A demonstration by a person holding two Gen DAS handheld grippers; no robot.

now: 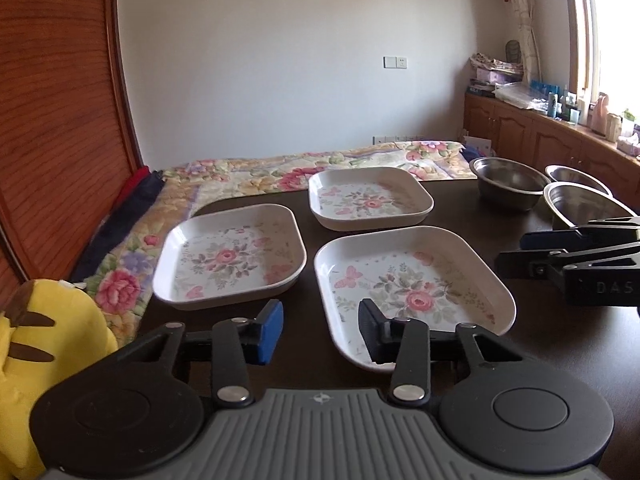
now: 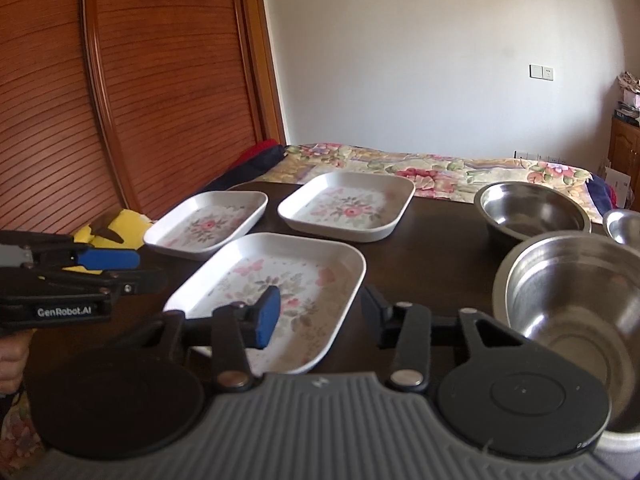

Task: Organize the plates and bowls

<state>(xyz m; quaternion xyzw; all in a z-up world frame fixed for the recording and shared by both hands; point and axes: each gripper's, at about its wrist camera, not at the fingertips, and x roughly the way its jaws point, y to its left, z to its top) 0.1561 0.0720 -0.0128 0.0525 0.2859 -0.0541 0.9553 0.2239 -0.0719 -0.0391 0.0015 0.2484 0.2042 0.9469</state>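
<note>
Three white square plates with rose prints lie on the dark table: a near plate (image 1: 412, 288) (image 2: 276, 288), a left plate (image 1: 228, 256) (image 2: 204, 224) and a far plate (image 1: 370, 198) (image 2: 348, 206). To their right stand three steel bowls: a near bowl (image 2: 576, 300) (image 1: 584, 204), a far bowl (image 2: 532, 208) (image 1: 508, 184) and a third bowl (image 2: 624, 228) (image 1: 576, 176). My left gripper (image 1: 320, 330) (image 2: 136, 272) is open by the near plate's left front corner. My right gripper (image 2: 320, 314) (image 1: 514, 254) is open, its fingers either side of that plate's right rim. Neither holds anything.
A yellow plush toy (image 1: 48, 344) (image 2: 116, 228) sits off the table's left edge. A bed with a floral quilt (image 1: 280, 172) lies beyond the table. A wooden slatted door (image 2: 160, 80) stands at the left and low cabinets (image 1: 540, 132) at the right. A hand (image 2: 12, 356) holds the left gripper.
</note>
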